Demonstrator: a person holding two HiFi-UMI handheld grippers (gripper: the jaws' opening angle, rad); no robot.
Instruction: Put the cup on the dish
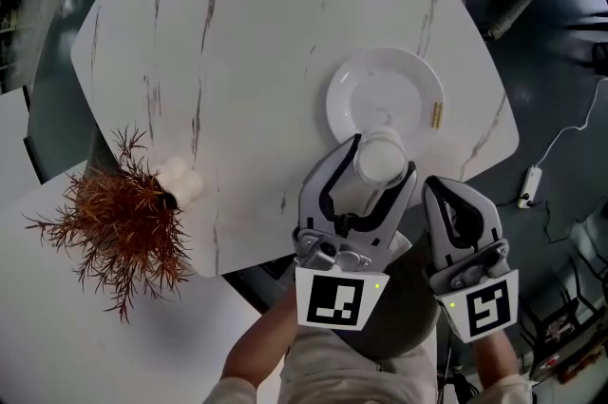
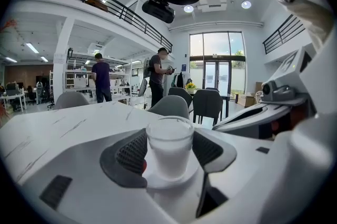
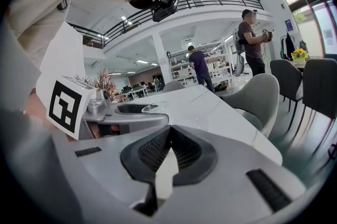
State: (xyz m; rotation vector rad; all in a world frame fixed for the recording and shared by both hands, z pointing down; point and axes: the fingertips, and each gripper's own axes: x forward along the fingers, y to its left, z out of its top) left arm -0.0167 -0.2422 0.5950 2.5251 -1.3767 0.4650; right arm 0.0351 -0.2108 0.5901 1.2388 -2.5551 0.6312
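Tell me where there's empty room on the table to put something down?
The whole far and middle part of the table is bare, from the plant across to the dish. The dish's middle is bare too. It is crowded at the near right edge, where the left gripper holds the cup.

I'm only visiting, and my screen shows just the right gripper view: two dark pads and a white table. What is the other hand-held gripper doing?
Observer: The left hand-held gripper is shut on a cup, one pad on each side.
Operator: Is it on the dish?
Observer: The head view shows the cup at the near rim of the white dish, not its centre.
Operator: And mine?
Observer: The right hand-held gripper appears just off the table's near edge.
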